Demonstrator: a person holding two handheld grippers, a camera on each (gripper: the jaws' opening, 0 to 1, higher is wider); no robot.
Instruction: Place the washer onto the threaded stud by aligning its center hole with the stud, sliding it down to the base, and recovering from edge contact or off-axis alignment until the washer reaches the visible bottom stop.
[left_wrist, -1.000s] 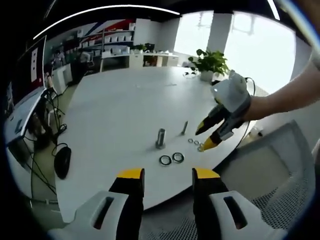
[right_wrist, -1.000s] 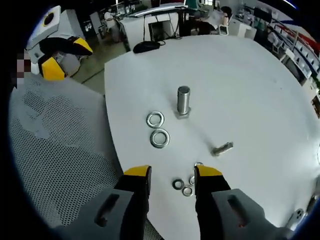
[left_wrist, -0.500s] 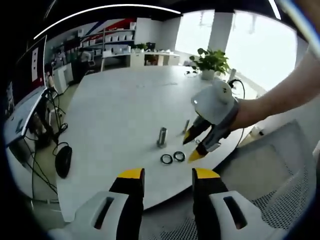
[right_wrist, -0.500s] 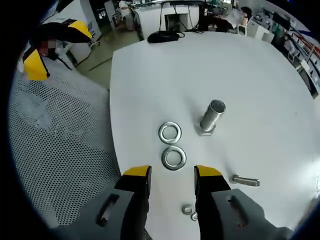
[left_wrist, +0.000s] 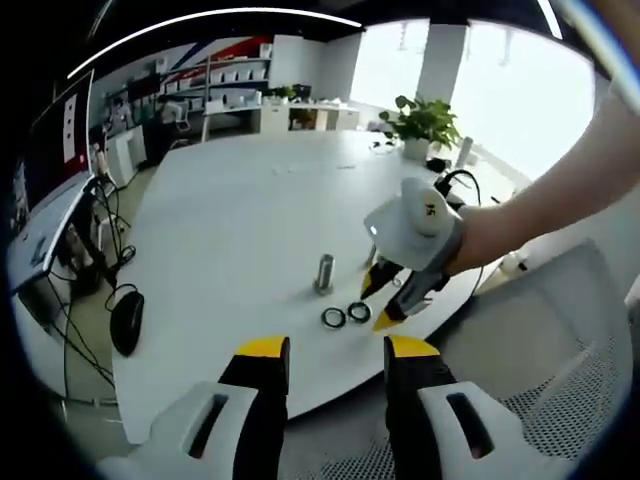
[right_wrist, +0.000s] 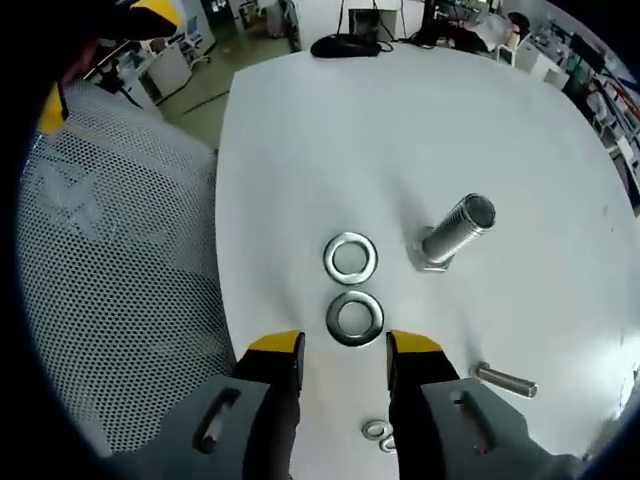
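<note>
while right gripper (right_wrist: 343, 352) hangs wide over washer (right_wrist: 355, 316), loose bolt (right_wrist: 505, 379) beside.

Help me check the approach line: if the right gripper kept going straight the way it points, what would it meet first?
Probably the nearer large washer, lying flat on the white table just ahead of the open right gripper. A second washer lies beyond it; depth is uncertain.

Two steel washers (right_wrist: 354, 316) lie flat, just ahead of the right jaws. The stud (right_wrist: 452, 234) stands upright beyond, to the right.
</note>
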